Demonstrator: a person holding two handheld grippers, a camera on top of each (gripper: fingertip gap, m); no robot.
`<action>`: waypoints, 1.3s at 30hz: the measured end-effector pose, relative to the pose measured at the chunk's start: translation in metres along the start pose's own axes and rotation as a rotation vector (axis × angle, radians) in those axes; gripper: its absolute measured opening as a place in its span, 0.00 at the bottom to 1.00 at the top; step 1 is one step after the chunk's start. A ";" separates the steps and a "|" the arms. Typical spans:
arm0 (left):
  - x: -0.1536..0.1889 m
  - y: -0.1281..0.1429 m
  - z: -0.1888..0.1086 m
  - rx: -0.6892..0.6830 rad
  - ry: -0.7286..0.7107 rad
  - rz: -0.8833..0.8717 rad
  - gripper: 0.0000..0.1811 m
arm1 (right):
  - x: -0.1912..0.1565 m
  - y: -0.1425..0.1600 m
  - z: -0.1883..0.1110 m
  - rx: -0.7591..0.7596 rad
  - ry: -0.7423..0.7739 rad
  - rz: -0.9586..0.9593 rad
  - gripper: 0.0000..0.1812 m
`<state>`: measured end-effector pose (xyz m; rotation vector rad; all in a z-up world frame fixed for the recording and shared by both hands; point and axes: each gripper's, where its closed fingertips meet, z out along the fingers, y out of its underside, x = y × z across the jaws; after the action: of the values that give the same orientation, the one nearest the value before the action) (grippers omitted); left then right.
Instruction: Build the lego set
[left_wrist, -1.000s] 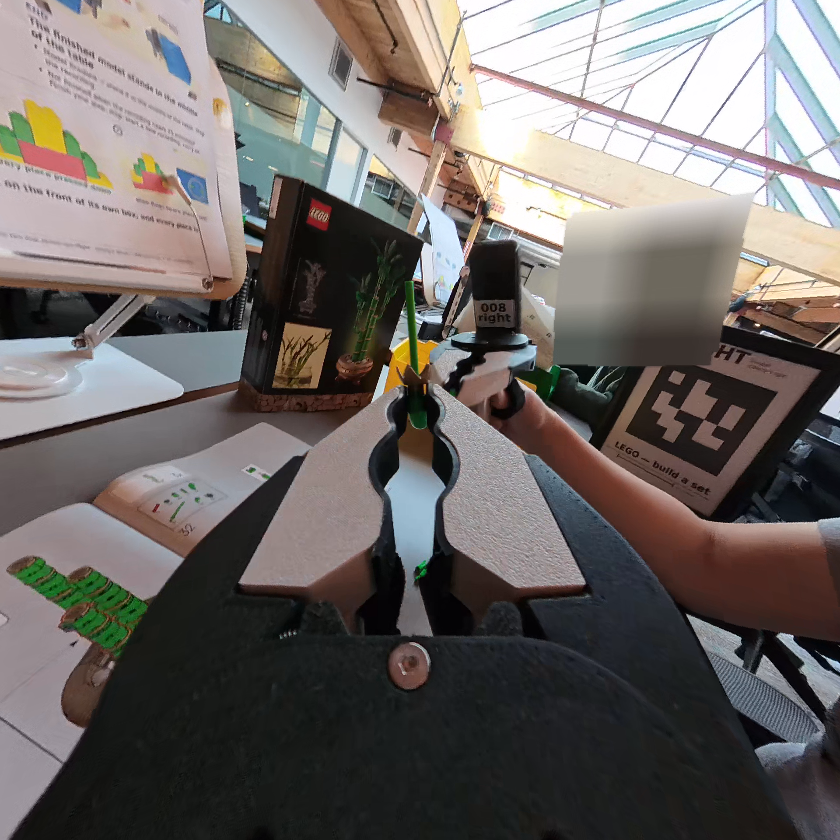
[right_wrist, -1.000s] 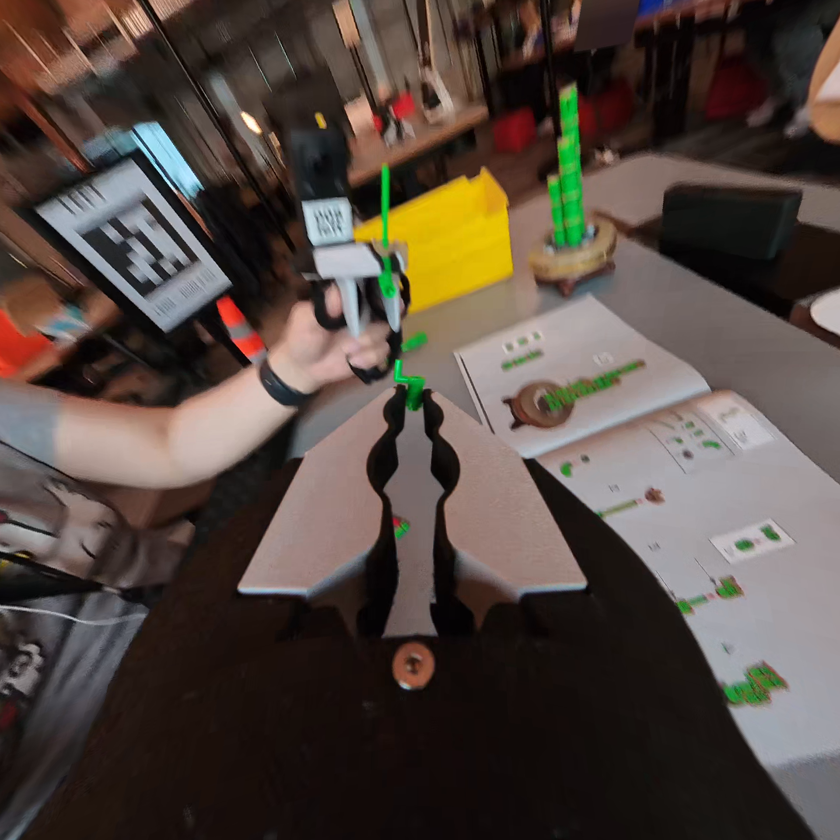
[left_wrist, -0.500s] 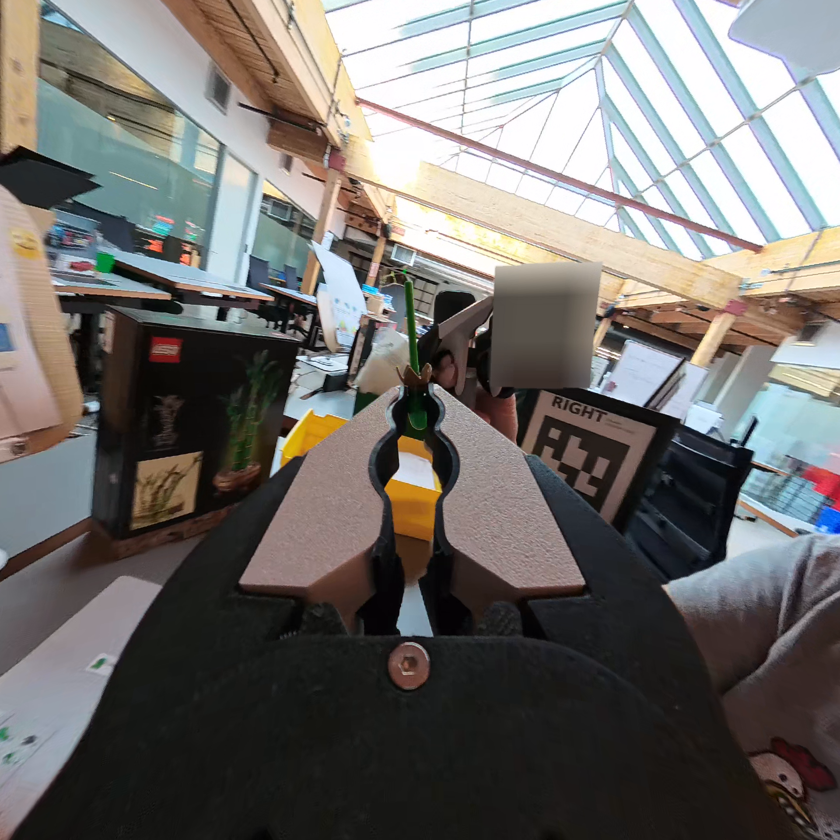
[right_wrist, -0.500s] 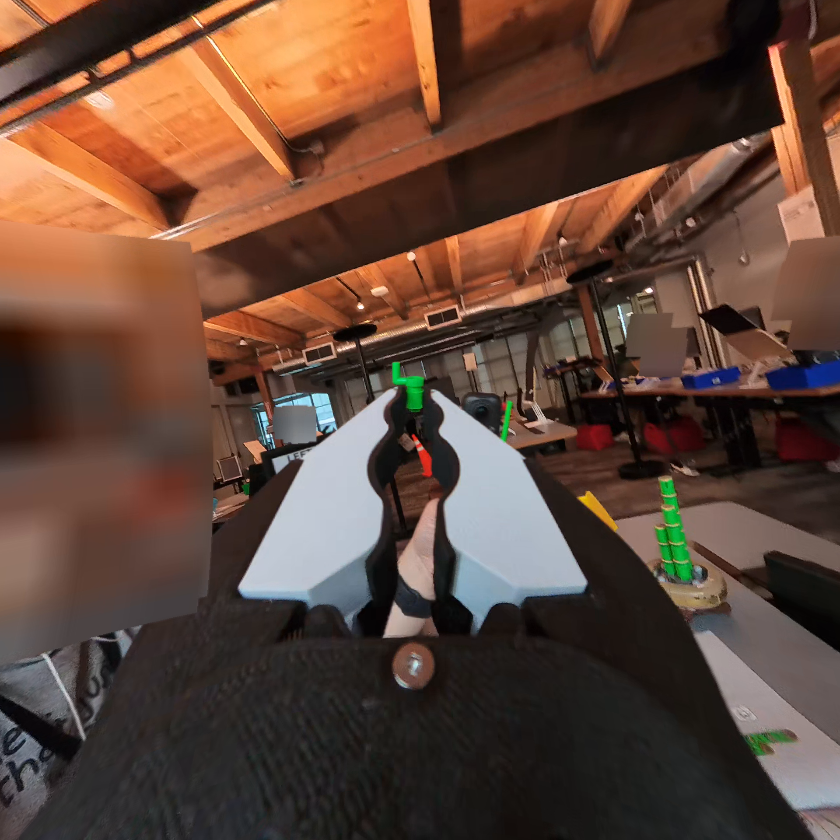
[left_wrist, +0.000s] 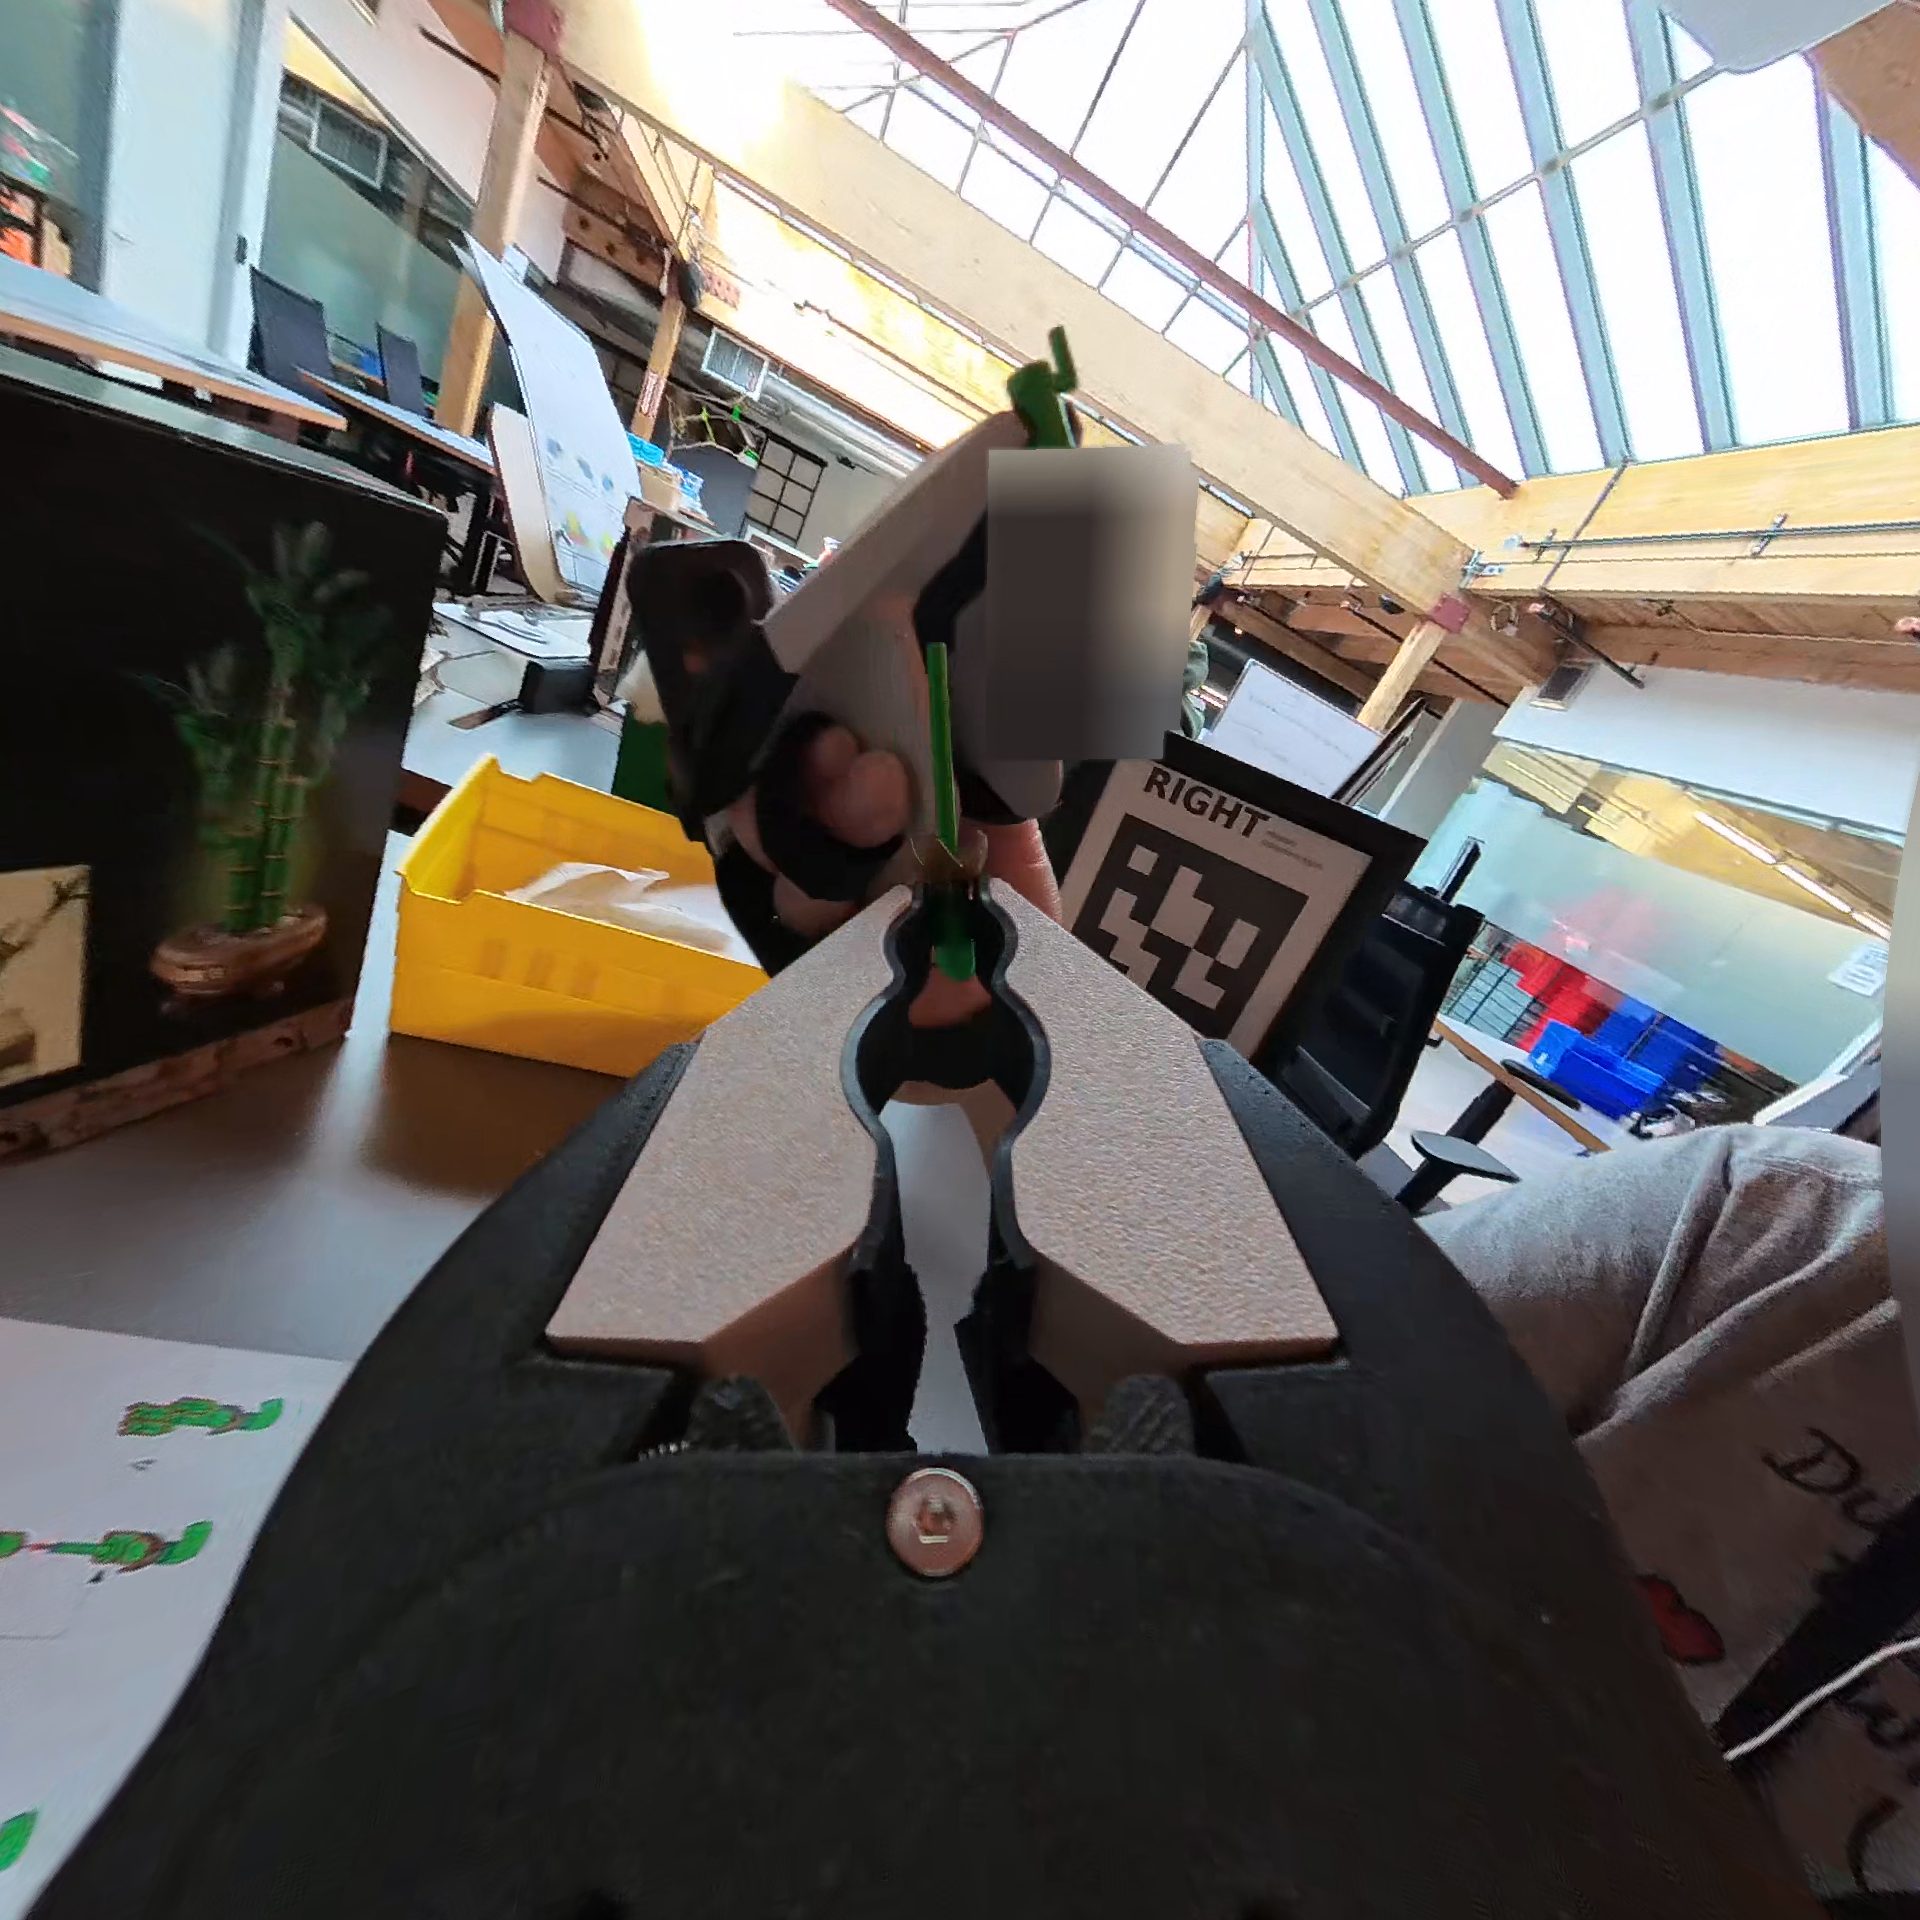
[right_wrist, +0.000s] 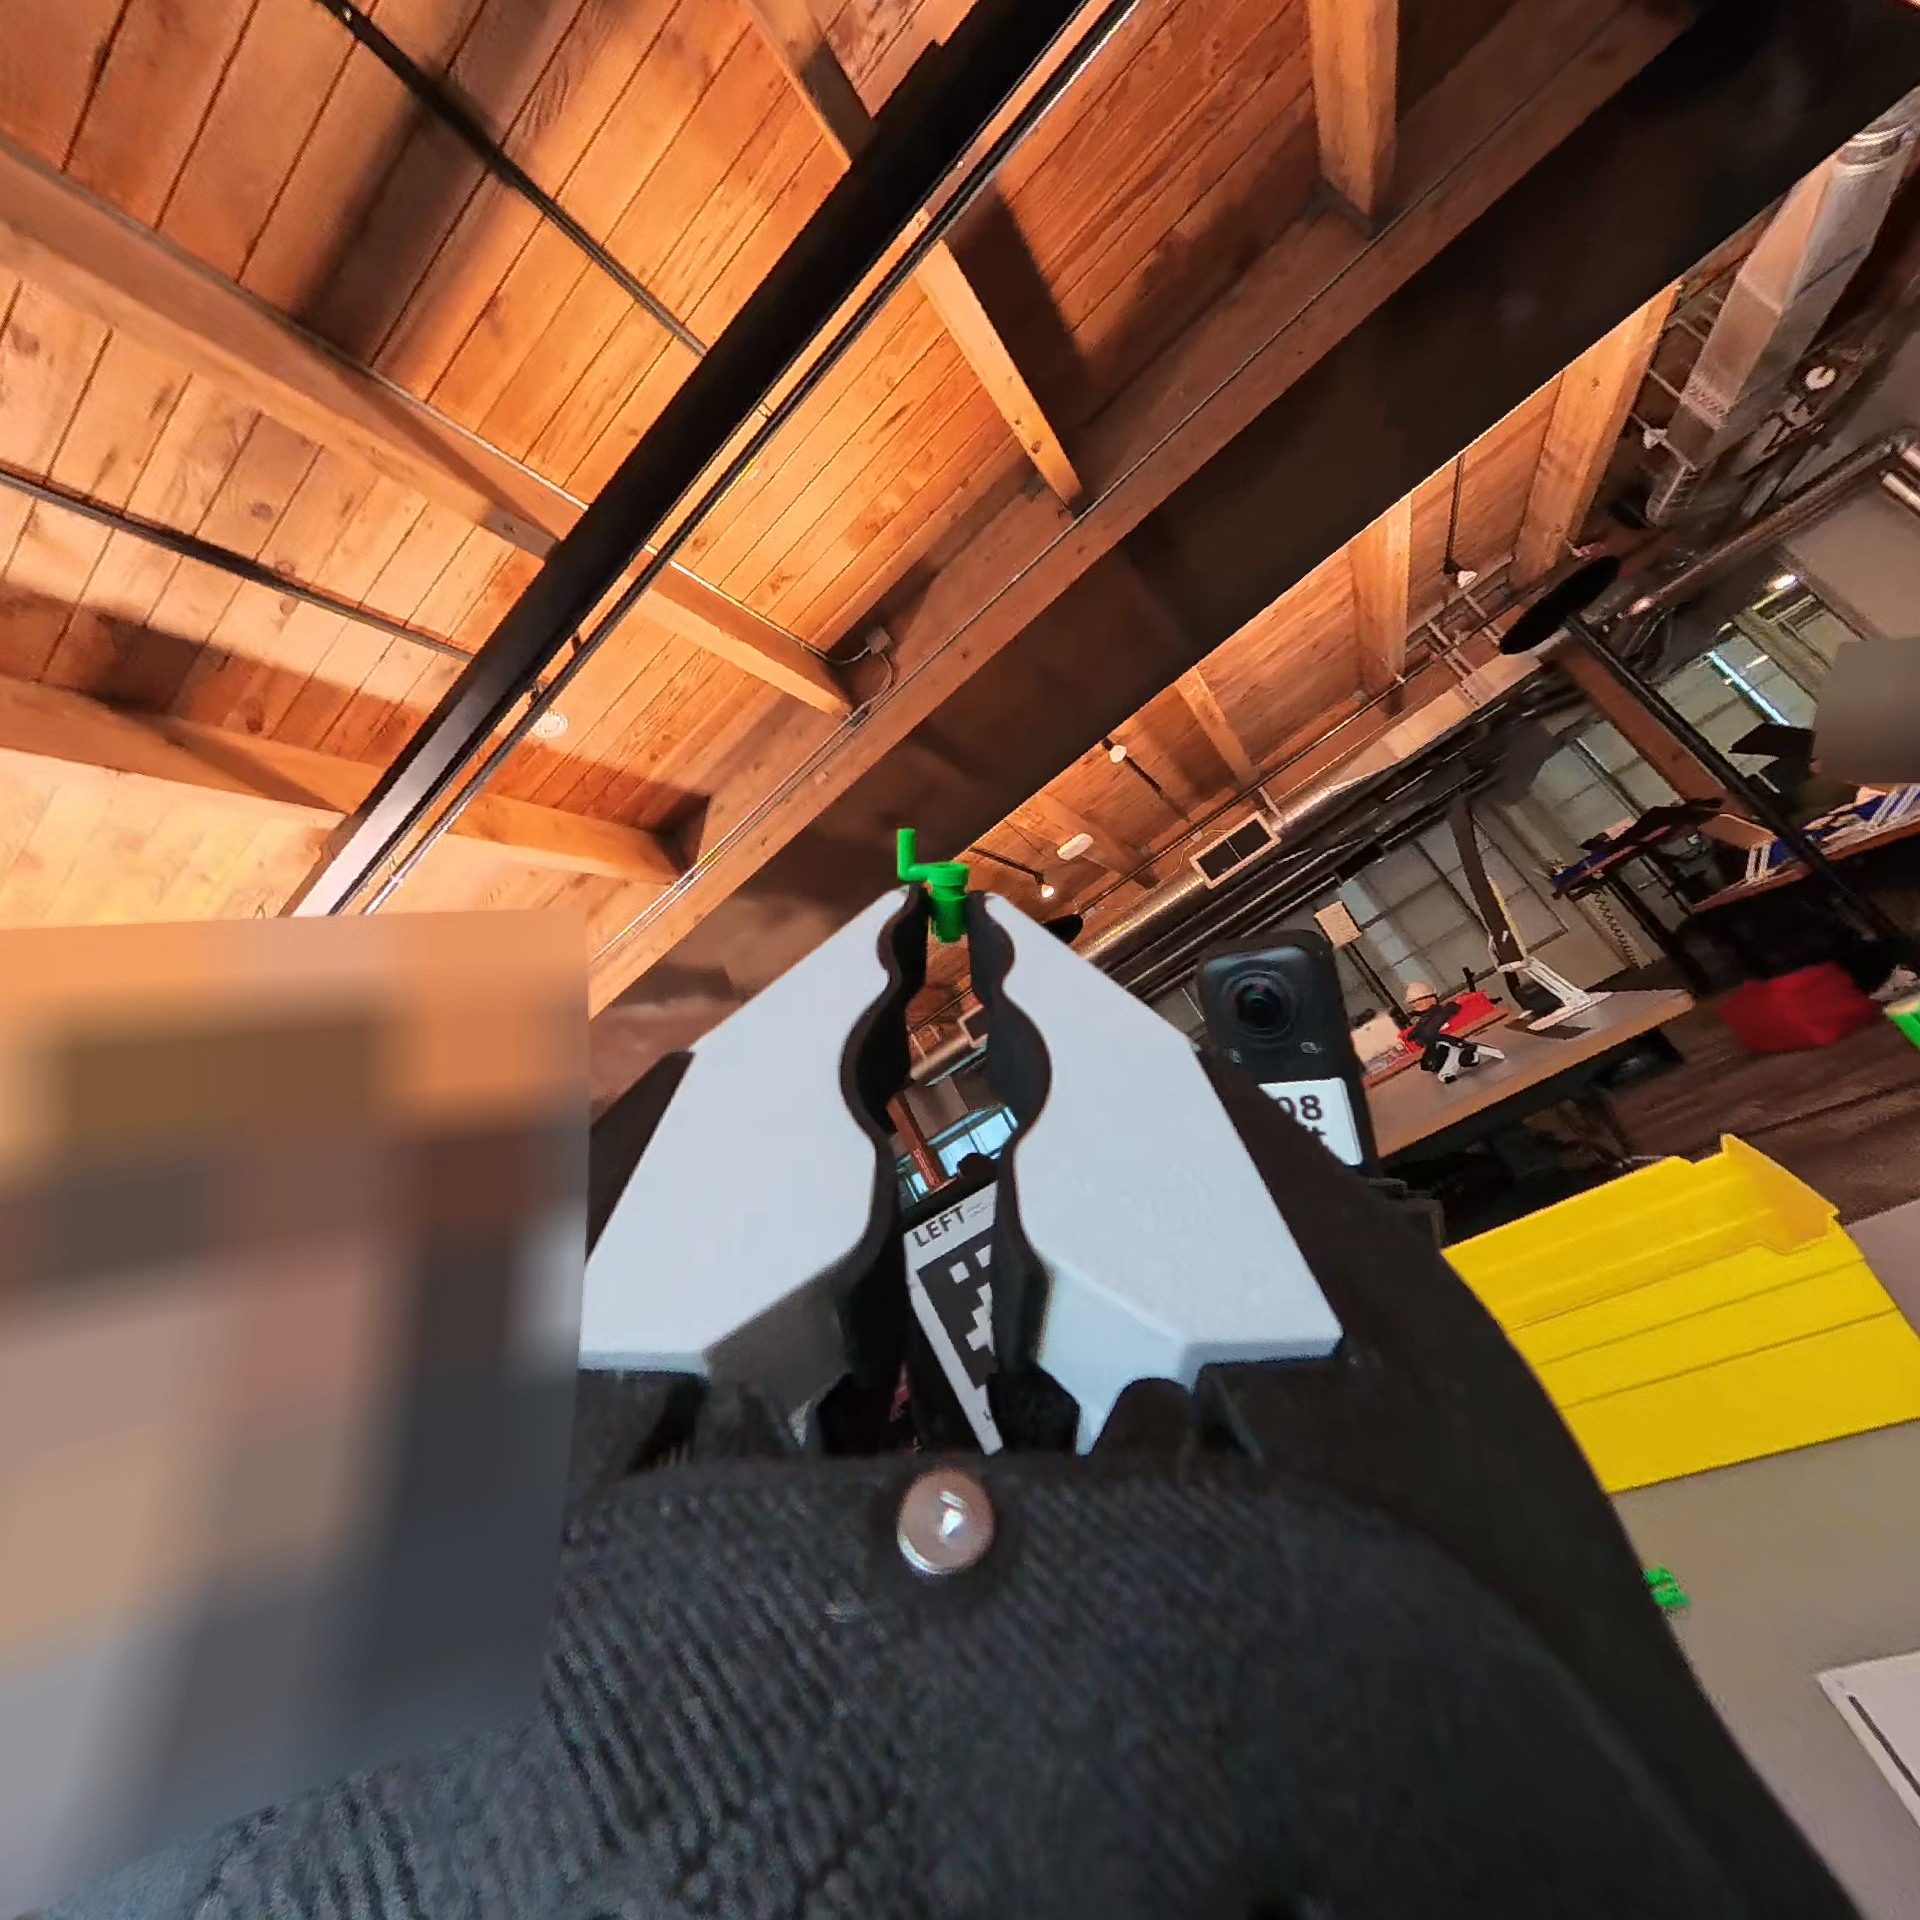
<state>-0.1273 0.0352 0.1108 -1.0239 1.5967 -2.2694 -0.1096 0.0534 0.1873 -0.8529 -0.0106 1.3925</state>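
Right tongs (right_wrist: 943, 912) tilted further up toward ceiling since half second ago, gripping small green clip piece (right_wrist: 935, 883). Left tongs (left_wrist: 948, 904) clamped on upright green stem (left_wrist: 941, 769), above worktop (left_wrist: 260, 1174), near yellow bin (left_wrist: 540, 935).

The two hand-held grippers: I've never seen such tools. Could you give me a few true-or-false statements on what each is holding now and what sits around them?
1. The left hand-held gripper pinches a thin green rod that points upward. True.
2. The right hand-held gripper is empty. False: a small green bent piece sits clamped at its tips.
3. A yellow bin stands on the table. True.
4. The rod and the bent piece are already joined. False: they are apart, each in its own gripper.
5. The right hand-held gripper points down at the table. False: it tilts up toward the wooden ceiling.
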 end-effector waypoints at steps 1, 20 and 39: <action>0.002 0.000 0.001 0.002 0.006 -0.002 0.03 | 0.003 0.000 -0.002 0.000 0.006 0.009 0.03; 0.013 -0.009 -0.012 0.003 -0.124 0.310 0.03 | 0.007 0.019 0.007 -0.199 0.226 -0.318 0.03; 0.009 -0.014 -0.018 0.039 -0.105 0.232 0.03 | 0.014 0.028 0.009 -0.227 0.222 -0.297 0.03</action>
<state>-0.1417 0.0501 0.1239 -0.8819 1.5356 -2.0512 -0.1347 0.0681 0.1729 -1.1427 -0.1221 1.0257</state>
